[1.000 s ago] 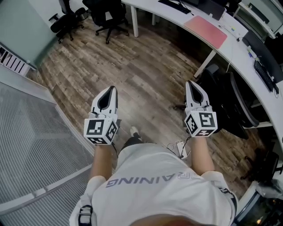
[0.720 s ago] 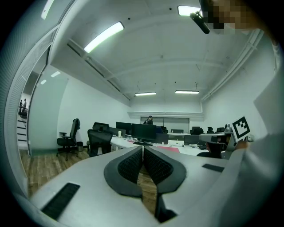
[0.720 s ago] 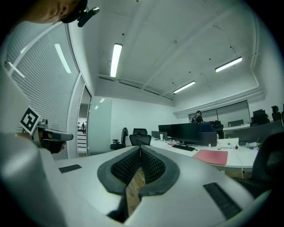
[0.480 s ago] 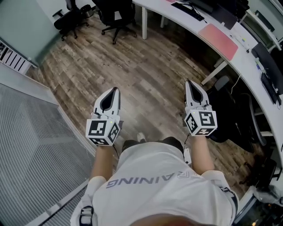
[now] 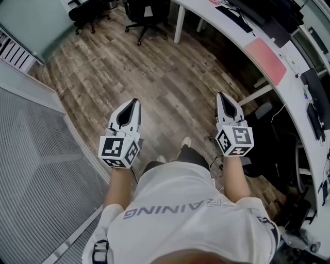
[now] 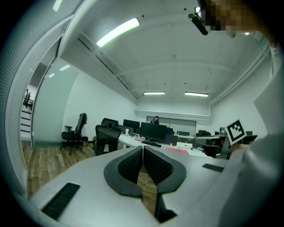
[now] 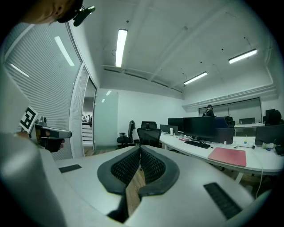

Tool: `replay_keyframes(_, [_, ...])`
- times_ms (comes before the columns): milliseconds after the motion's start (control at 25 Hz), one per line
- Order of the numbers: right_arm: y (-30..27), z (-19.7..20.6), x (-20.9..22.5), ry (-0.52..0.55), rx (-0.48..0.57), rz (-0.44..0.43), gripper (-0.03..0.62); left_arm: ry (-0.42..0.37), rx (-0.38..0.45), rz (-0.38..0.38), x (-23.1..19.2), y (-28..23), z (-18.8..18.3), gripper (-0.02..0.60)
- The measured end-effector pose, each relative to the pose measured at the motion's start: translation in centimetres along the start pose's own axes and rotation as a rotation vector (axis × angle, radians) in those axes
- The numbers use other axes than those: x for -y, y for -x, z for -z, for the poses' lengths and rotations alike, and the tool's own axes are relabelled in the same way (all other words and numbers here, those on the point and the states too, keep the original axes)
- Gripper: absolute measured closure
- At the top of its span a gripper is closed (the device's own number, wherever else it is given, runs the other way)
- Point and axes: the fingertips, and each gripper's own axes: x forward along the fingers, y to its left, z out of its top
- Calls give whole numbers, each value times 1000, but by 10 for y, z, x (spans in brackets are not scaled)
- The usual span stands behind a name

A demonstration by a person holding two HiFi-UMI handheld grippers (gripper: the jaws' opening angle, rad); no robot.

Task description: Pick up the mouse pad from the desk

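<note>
The pink mouse pad (image 5: 265, 61) lies on the curved white desk (image 5: 295, 82) at the upper right of the head view, well ahead of both grippers. It also shows as a pink slab (image 7: 228, 156) in the right gripper view and as a thin pink strip (image 6: 177, 150) in the left gripper view. My left gripper (image 5: 134, 101) and right gripper (image 5: 220, 95) are held side by side over the wooden floor, both pointing forward. In each gripper view, left gripper (image 6: 143, 148) and right gripper (image 7: 140, 148), the jaws stand shut with nothing between them.
Black office chairs (image 5: 147, 10) stand at the far end of the floor, and another black chair (image 5: 268, 149) sits under the desk at the right. A keyboard (image 5: 234, 15) and monitors are on the desk. A ribbed grey wall (image 5: 31, 170) runs along the left.
The person has walked forward: the desk and the pink pad have slid down and to the right in the head view. Both grippers stay shut and keep their spacing.
</note>
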Motion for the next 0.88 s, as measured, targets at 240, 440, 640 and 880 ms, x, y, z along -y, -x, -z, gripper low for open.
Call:
replay_keyframes(240, [-47, -3, 37, -1, 13, -12, 569, -11, 2, -9, -9, -62, -9, 547])
replay_keyframes(440, [-84, -14, 99, -10, 37, 9, 569, -32, 5, 12, 6, -136, -21, 546])
replay_keyframes(640, [-116, -19, 162, -19, 39, 19, 569, -47, 1, 37, 29, -210, -31, 546])
replay_keyframes(880, [-147, -19, 246, -41, 40, 67, 569, -43, 1, 91, 60, -301, -37, 546])
